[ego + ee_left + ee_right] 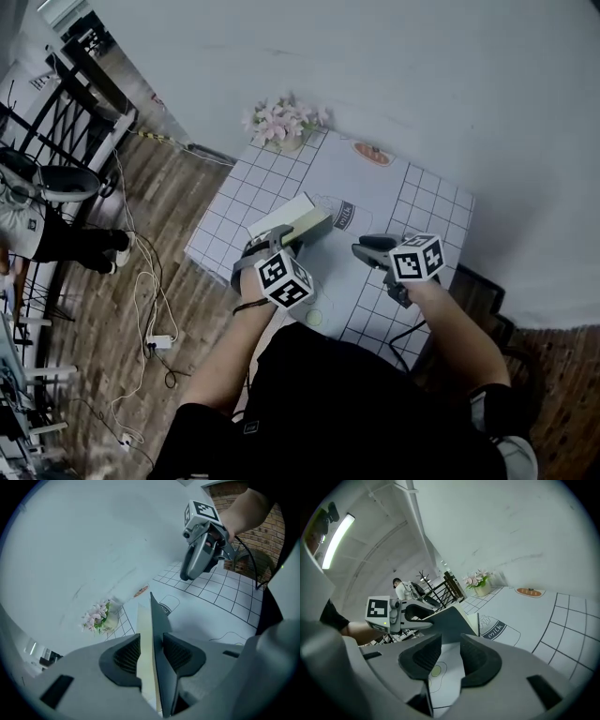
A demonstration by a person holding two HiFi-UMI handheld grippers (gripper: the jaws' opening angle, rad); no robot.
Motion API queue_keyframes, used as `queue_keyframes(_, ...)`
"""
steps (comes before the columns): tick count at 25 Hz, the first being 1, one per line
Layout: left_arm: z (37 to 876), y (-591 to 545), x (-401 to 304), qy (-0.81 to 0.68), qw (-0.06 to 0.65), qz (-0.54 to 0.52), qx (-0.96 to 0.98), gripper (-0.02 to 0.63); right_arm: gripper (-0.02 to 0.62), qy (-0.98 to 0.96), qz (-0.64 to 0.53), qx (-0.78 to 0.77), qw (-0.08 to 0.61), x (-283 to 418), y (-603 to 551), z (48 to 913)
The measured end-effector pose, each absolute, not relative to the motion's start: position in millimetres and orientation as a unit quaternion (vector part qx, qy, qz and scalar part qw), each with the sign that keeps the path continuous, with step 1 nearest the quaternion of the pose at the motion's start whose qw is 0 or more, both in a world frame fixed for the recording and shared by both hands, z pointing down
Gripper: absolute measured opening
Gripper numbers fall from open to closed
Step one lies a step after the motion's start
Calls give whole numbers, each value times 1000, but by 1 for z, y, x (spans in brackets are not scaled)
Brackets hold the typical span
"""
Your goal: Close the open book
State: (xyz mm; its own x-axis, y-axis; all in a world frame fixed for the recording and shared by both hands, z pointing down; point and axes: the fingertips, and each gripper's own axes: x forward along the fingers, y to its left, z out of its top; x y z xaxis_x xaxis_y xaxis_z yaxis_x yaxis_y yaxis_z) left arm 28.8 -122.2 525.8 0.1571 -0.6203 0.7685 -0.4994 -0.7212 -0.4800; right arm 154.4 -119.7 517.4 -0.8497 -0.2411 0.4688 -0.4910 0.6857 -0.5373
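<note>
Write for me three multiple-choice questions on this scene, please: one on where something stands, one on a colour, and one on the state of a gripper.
1. Where do the flowers stand?
A. At the far corner of the table, near the wall
B. At the table's near edge
C. In the table's middle

2. What colour are the flowers?
A. Blue
B. Pink
C. Orange

3. What does the left gripper hold?
A. The book
B. Nothing
C. The flowers

Answers:
1 A: the head view shows them at the corner closest to the wall.
2 B: the petals are pink.
3 A: the left gripper view shows its pads pressing both sides of the book.
</note>
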Motion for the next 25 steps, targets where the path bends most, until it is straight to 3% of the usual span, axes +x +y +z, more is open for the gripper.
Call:
queue_keyframes(9, 530, -141, -12, 388, 43, -543, -744, 156, 112, -896, 347, 242, 135, 173, -91, 491)
queue_keyframes(19, 521, -151, -40, 416, 19, -516, -748, 156, 112, -893, 331, 279, 125, 163, -77, 469)
queue_keyframes(25, 491, -143, -31, 443, -31, -439, -781, 156, 112, -923, 264, 252, 123, 146, -76, 436)
